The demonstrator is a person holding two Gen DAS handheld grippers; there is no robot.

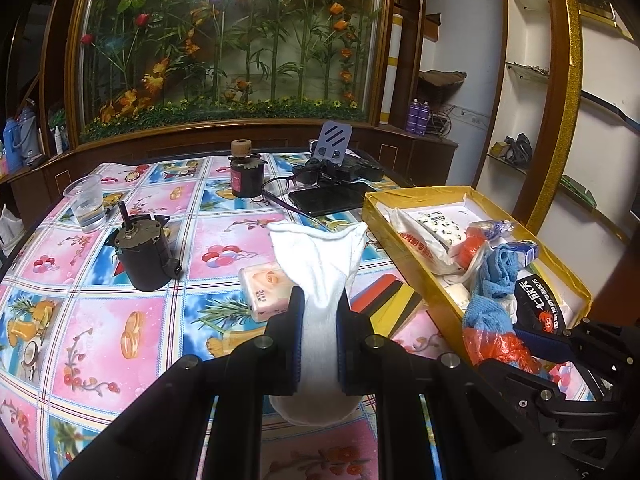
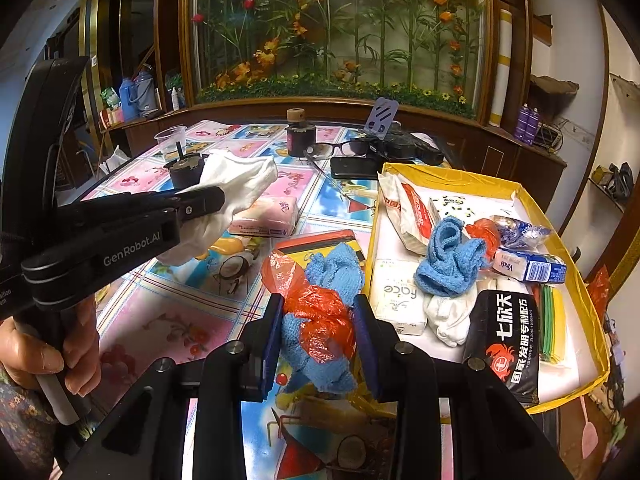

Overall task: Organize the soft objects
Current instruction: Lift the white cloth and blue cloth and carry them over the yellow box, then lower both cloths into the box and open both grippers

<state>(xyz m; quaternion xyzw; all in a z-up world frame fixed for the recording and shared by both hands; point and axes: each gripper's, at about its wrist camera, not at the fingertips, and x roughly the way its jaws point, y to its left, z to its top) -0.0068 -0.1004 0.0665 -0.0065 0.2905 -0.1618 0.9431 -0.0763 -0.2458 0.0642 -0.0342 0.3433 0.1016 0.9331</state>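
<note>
My left gripper (image 1: 319,300) is shut on a white sock (image 1: 320,276), held above the patterned tablecloth; the right wrist view shows that sock (image 2: 236,184) hanging from the left gripper (image 2: 218,200), held by a hand (image 2: 48,344). My right gripper (image 2: 316,308) is shut on a blue knitted cloth (image 2: 320,364) tangled with a red plastic bag (image 2: 320,312), just left of the yellow box (image 2: 560,240). Another blue cloth (image 2: 448,260), a white sock (image 2: 448,316), tissue packs and bags lie in the box.
On the table stand a dark motor (image 1: 144,256), a plastic cup (image 1: 86,204), a dark bottle (image 1: 244,176), glasses (image 1: 280,188) and a phone (image 1: 332,198). A pink tissue pack (image 1: 264,288) and a striped card (image 1: 392,300) lie beside the box (image 1: 408,256).
</note>
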